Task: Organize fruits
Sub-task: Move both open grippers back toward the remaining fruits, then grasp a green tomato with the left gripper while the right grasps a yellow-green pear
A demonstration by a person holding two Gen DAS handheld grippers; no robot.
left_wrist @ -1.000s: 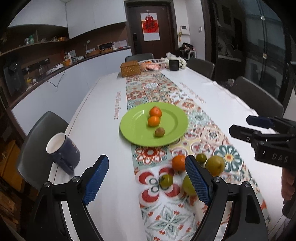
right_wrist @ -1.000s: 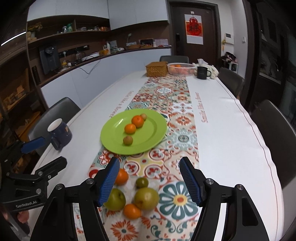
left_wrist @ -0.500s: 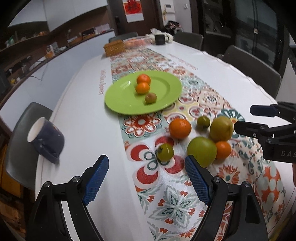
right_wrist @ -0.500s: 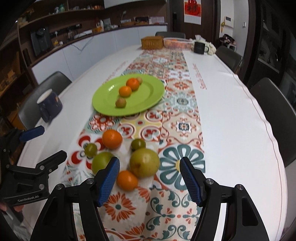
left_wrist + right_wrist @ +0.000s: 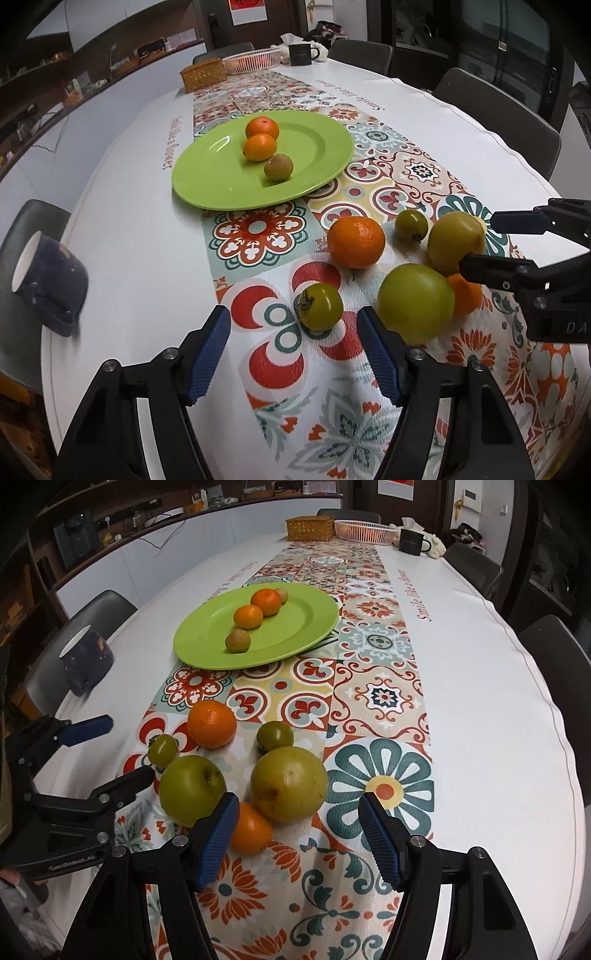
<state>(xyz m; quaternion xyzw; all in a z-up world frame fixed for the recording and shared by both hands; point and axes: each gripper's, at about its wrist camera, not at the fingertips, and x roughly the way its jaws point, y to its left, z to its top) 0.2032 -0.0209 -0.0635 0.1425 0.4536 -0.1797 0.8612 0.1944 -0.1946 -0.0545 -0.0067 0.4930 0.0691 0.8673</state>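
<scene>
A green plate [image 5: 207,177] [image 5: 207,627] holds two oranges and a small brown fruit. Loose fruit lies on the patterned runner nearer me: a large orange [image 5: 355,242] [image 5: 211,723], two small green tomatoes [image 5: 318,306] [image 5: 411,225], a green apple [image 5: 415,302] [image 5: 192,789], a yellow-green pear-like fruit [image 5: 456,242] [image 5: 289,784] and a small orange [image 5: 251,829]. My left gripper [image 5: 293,350] is open, just short of the near green tomato. My right gripper [image 5: 297,836] is open, just short of the pear-like fruit and small orange.
A dark blue mug [image 5: 48,280] [image 5: 85,661] stands near the table's left edge. A wicker box [image 5: 309,528], a pink basket [image 5: 364,531] and a black mug [image 5: 412,542] stand at the far end. Chairs surround the table.
Both grippers have moved forward and down toward the loose fruit, which now looks much larger. Both stay open. No fruit has moved.
</scene>
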